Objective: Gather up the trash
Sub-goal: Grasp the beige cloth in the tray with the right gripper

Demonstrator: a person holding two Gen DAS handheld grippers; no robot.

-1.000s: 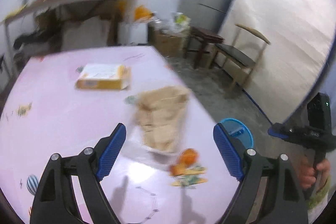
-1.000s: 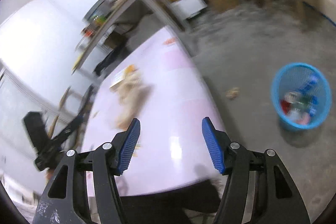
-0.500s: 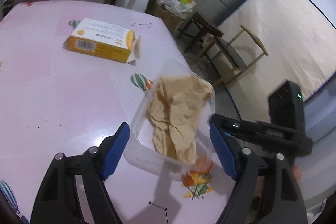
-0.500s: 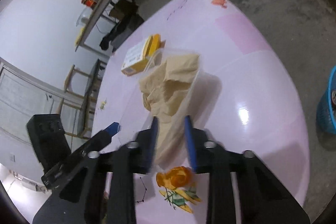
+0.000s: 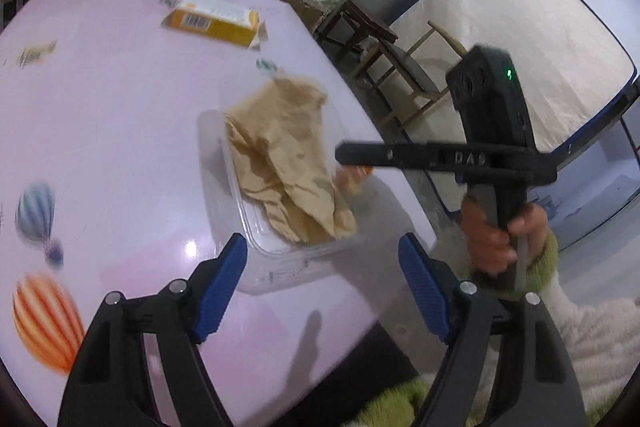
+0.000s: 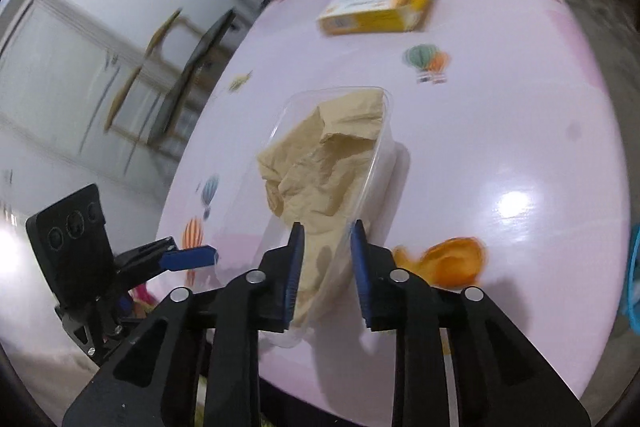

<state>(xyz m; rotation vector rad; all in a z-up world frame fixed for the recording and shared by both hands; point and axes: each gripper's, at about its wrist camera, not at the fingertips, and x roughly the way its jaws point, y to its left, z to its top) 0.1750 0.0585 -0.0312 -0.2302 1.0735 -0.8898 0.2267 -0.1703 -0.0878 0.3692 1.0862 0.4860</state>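
Left wrist view: the left gripper [image 5: 322, 287] hangs with fingers wide, ahead of them a clear plastic tray [image 5: 256, 227] holding crumpled brown paper [image 5: 288, 163] on the pink desk [image 5: 100, 115].

Right wrist view: the right gripper [image 6: 326, 259], its fingers narrow and just reopening, straddles the tray's [image 6: 376, 163] near wall; whether they press it cannot be told.
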